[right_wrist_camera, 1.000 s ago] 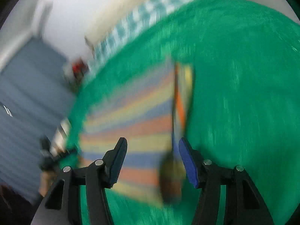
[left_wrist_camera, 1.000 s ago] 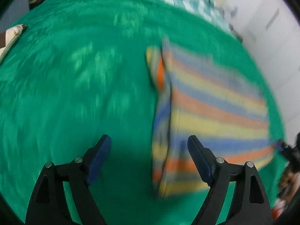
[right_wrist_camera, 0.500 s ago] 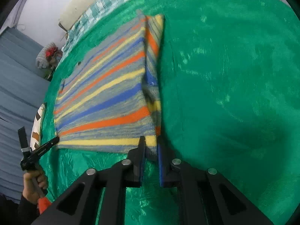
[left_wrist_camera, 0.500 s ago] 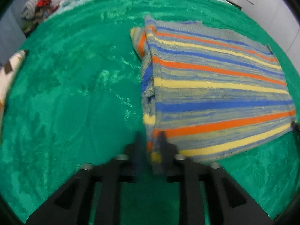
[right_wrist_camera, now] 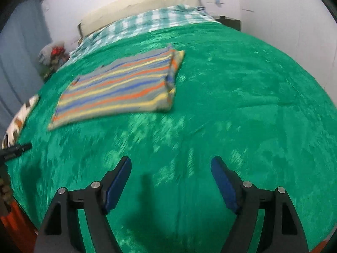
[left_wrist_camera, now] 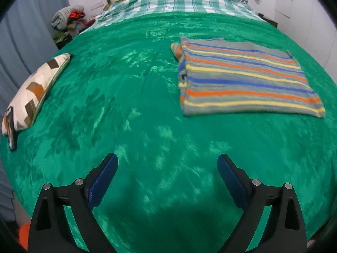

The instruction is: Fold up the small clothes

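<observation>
Striped garment (left_wrist_camera: 244, 80): lay part-folded on green blanket (left_wrist_camera: 126, 105). Left gripper (left_wrist_camera: 167, 181), right gripper (right_wrist_camera: 169, 181): both spread apart, empty, clear of cloth. Step judged between folds; next fold called for regrasping near edge.

Even, soft indoor light; sheen patches on green blanket (left_wrist_camera: 126, 97). Left wrist view sharp; right wrist view motion-blurred. Gripper shadows at blanket's near edge. Fisheye bends edges, dark corners.

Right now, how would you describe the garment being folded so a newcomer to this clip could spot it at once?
Start from the bed's big green blanket, which runs up to a checked sheet at the head. The folded striped sweater lies flat on it, opposite a patterned cushion at the blanket's edge. It alone has blue, orange and yellow bands on grey.
</observation>
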### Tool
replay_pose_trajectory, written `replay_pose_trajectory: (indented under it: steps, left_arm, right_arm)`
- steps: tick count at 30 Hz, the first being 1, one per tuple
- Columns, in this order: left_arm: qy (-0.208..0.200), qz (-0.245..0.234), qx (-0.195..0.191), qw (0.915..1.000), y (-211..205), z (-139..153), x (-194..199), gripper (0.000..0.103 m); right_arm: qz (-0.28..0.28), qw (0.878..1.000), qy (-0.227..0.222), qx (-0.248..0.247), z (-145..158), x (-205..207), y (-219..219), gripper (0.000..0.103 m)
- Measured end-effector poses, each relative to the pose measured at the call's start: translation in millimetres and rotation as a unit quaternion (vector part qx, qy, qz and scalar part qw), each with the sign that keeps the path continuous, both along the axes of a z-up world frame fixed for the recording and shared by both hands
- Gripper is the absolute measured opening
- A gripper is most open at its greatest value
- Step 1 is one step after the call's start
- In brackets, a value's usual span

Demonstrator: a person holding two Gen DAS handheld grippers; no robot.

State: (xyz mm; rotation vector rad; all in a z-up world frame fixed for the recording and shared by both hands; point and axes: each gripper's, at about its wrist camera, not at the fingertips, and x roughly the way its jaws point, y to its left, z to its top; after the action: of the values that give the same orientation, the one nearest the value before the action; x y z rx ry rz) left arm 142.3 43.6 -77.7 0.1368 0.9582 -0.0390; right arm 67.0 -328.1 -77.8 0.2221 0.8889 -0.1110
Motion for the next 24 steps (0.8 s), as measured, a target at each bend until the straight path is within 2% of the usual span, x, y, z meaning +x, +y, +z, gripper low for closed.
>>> replay_pose_trajectory:
  steps: [6,12,20,24]
  left_arm:
    - [-0.014,-0.01,-0.002,0.9998,-6.5,9.7,-12.5,0.096]
    - [-0.032,-0.003,-0.003,0.9995,-7.3,18.5,-18.3,0.096]
    - [-0.03,-0.002,-0.001,0.9995,-10.9,11.1,-17.1,0.096]
    - [-0.022,-0.004,-0.008,0.9997,-10.8,3.1,-15.4,0.096]
  right_arm:
    - [0.021,0.999,-0.003,-0.043,-5.8,-2.8,18.2,0.078]
    - [0.018,0.999,0.005,-0.05,-15.4,-3.9,16.1,0.078]
    - [0.013,0.998,0.003,-0.06,-11.7,-8.5,15.8,0.078]
    - [0.008,0.996,0.007,-0.09,-3.2,-11.6,23.5,0.078]
